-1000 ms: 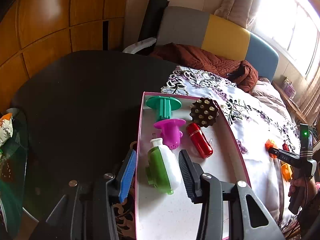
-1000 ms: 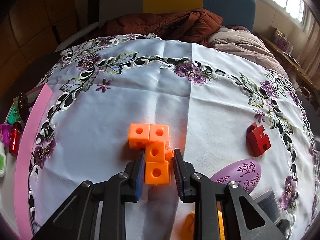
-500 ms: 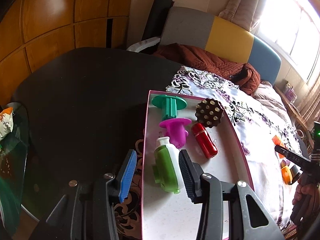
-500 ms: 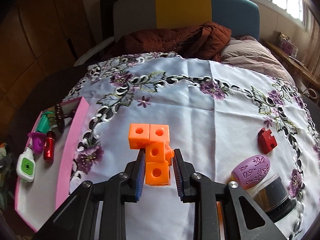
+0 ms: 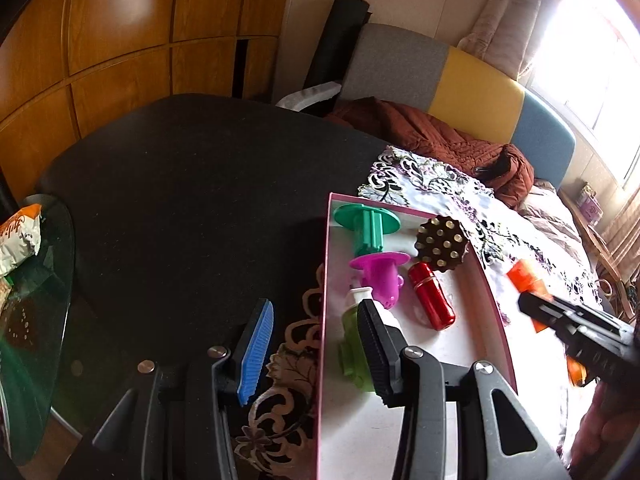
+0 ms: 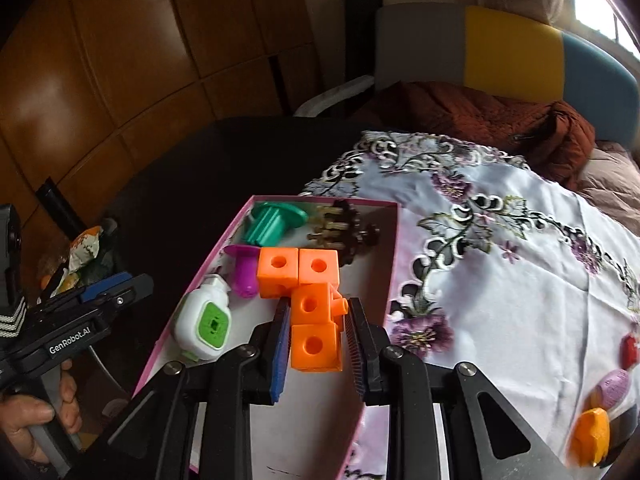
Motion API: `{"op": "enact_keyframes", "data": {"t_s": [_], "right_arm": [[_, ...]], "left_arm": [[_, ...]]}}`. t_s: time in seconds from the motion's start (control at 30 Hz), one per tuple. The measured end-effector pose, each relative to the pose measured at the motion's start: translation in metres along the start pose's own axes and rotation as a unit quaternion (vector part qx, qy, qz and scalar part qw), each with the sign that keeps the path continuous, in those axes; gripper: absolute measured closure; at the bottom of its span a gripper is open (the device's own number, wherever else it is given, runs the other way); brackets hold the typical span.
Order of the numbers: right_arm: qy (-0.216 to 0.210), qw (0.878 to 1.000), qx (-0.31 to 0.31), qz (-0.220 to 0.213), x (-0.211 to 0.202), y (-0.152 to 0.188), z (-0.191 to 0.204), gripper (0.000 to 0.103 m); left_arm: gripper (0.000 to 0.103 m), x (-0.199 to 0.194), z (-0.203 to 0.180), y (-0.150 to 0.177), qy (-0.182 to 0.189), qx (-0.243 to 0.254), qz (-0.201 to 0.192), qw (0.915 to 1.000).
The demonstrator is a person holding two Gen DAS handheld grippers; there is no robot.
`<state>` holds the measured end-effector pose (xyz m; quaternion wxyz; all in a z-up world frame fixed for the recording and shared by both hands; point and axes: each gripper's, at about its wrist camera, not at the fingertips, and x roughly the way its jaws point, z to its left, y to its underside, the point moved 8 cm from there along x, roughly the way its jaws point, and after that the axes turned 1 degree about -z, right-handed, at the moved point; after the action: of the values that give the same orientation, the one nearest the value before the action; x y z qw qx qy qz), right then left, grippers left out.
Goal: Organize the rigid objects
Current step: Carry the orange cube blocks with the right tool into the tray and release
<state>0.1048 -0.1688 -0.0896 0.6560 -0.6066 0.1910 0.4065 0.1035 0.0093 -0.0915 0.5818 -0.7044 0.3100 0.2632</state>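
Observation:
My right gripper (image 6: 318, 304) is shut on a cluster of orange cubes (image 6: 314, 320) and holds it above the open pink box (image 6: 394, 256). In the box (image 5: 326, 264) lie a teal flanged piece (image 5: 368, 226), a magenta one (image 5: 380, 274), a red cylinder (image 5: 432, 296), a brown studded disc (image 5: 440, 244) and a green-and-white bottle (image 5: 352, 340). My left gripper (image 5: 314, 308) is open and straddles the box's left wall without pressing it. Its right finger hides part of the bottle. The orange cubes (image 5: 524, 276) show blurred at the right of the left wrist view.
The box sits on a dark round table (image 5: 180, 200), beside a floral tablecloth (image 6: 520, 280). A red block (image 6: 630, 350), a purple oval (image 6: 612, 386) and an orange piece (image 6: 592, 436) lie on the cloth at far right. A brown jacket (image 6: 500, 120) lies on the sofa behind.
My right gripper carried the orange cubes up and left, from the tablecloth to above the pink box. The left gripper stayed at the box's left wall.

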Motion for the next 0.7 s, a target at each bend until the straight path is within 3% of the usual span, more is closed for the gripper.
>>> {"op": "enact_keyframes", "data": {"t_s": [0.3, 0.47, 0.53, 0.7], "right_arm": [[-0.034, 0.996, -0.007, 0.077, 0.049, 0.022, 0.038, 0.077], [0.002, 0.994, -0.001, 0.106, 0.083, 0.030, 0.030, 0.075], [0.006, 0.995, -0.004, 0.095, 0.083, 0.029, 0.029, 0.075], [0.001, 0.996, -0.008, 0.092, 0.077, 0.034, 0.028, 0.060]], "left_arm": [[0.059, 0.005, 0.004, 0.003, -0.004, -0.007, 0.004, 1.0000], [0.059, 0.007, 0.005, 0.006, -0.004, -0.006, 0.008, 0.9999], [0.059, 0.007, 0.004, 0.006, -0.005, -0.003, 0.007, 1.0000], [0.059, 0.010, 0.003, 0.008, -0.005, -0.003, 0.009, 0.9999]]}}
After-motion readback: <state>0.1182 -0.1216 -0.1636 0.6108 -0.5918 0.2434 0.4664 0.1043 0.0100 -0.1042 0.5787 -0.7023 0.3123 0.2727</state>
